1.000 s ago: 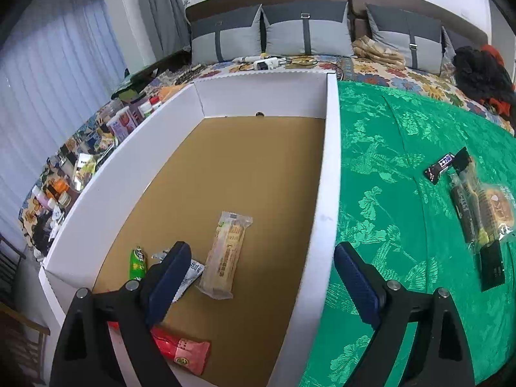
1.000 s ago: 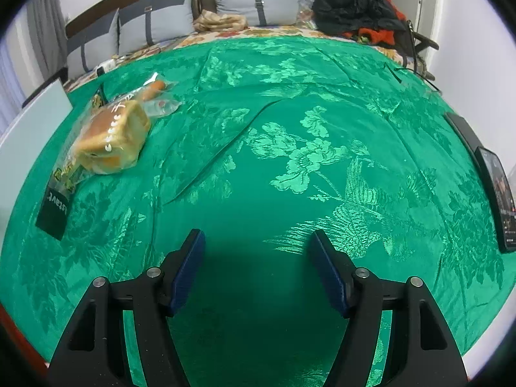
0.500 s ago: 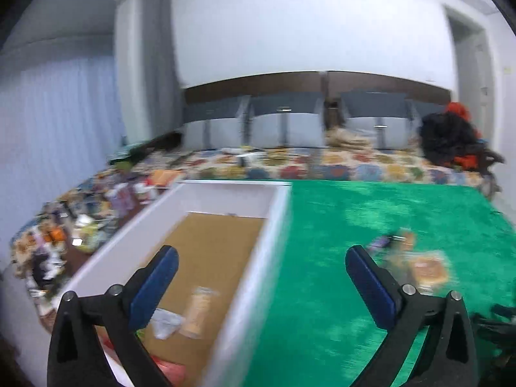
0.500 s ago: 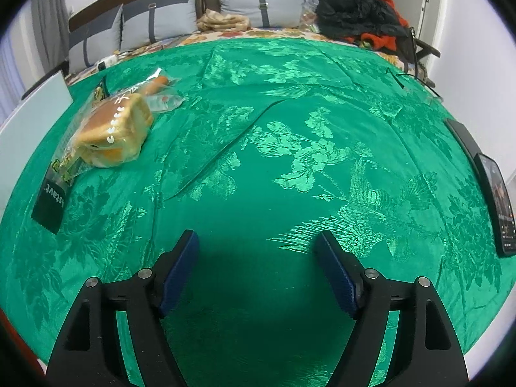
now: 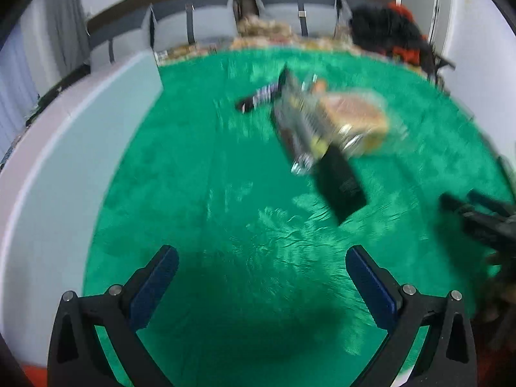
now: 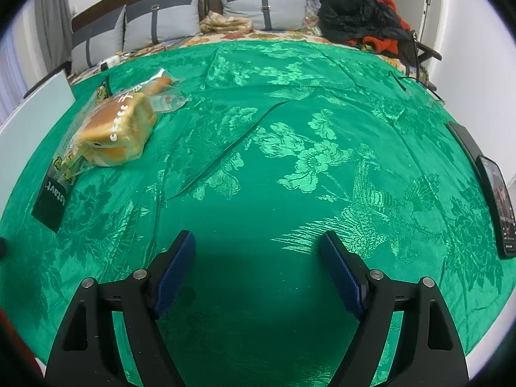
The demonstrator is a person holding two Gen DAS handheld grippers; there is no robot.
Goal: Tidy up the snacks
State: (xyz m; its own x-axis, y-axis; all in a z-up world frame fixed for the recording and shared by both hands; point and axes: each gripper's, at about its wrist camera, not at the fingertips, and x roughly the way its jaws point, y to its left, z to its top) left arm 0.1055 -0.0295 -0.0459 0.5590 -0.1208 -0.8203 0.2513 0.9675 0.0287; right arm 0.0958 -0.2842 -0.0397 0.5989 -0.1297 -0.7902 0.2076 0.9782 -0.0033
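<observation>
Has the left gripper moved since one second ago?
Yes. The left gripper has swung right, away from the white box: it now hangs open over the green cloth, facing the bagged bread.

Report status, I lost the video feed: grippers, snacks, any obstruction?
Left gripper open, empty. Right gripper open, empty. Bagged bread and black packet lie on green cloth, outside white box. Nothing blocking.

Both hand-held grippers, left (image 5: pixel 258 277) and right (image 6: pixel 258 258), gape empty.

You see a green floral brocade cloth (image 6: pixel 290 161) covering the bed, grey strapped pillows (image 6: pixel 161 22) against the headboard, a black-and-orange clothes heap (image 6: pixel 364 22), and a dark phone (image 6: pixel 498 200) at the right edge.
</observation>
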